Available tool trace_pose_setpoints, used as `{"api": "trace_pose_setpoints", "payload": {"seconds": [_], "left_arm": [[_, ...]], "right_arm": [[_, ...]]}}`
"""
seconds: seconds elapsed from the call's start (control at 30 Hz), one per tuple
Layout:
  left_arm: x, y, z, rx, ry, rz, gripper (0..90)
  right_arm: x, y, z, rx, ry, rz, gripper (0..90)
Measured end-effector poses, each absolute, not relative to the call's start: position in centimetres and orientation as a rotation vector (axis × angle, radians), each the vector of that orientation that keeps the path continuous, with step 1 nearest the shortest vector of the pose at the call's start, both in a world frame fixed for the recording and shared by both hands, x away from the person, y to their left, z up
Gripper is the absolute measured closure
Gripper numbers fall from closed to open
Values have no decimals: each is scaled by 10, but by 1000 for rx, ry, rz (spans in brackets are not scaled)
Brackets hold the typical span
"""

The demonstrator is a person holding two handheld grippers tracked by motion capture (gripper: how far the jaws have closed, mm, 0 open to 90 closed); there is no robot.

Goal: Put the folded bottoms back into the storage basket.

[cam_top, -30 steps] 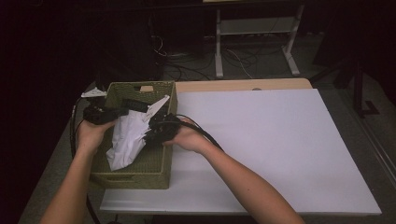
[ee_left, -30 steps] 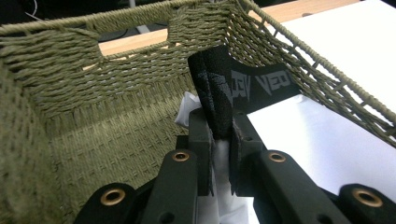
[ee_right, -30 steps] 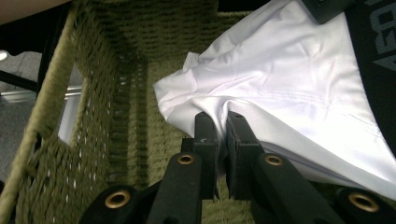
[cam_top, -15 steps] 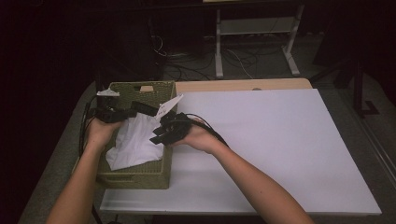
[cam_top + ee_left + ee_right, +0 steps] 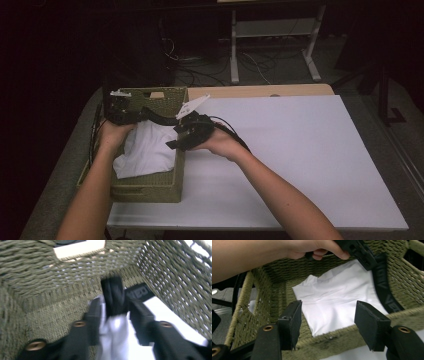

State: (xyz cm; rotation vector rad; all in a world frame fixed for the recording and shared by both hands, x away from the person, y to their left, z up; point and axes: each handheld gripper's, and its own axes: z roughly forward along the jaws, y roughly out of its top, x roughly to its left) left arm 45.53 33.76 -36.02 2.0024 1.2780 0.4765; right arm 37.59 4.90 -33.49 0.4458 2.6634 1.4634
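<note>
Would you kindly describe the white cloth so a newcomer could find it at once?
Start at the white tabletop; at its left edge sits an olive woven basket. Inside lies the white cloth, crumpled. It is the one pale, soft thing among dark weave, black tongs and a black strap.

Left hand [image 5: 114,136] is holding black left gripper [image 5: 122,112] inside green woven basket [image 5: 150,187] over white cloth [image 5: 147,150]; black right gripper [image 5: 187,131] is hovering at basket's right rim.
</note>
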Motion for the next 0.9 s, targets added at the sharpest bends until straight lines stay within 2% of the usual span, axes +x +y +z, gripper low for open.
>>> {"api": "trace_pose_setpoints", "payload": {"seconds": [0.13, 0.33, 0.63, 0.9], "left_arm": [[450, 337, -354, 1990, 1281, 472, 402], [436, 327, -345, 1990, 1214, 417, 285], [411, 301, -330, 1998, 1074, 359, 174], [397, 281, -325, 1996, 964, 318, 130]], "right_arm": [[380, 40, -335, 483, 2650, 1464, 351], [381, 25, -334, 520, 2624, 1470, 337], [381, 0, -334, 576, 2587, 1490, 305], [378, -24, -336, 621, 2550, 1486, 269]]}}
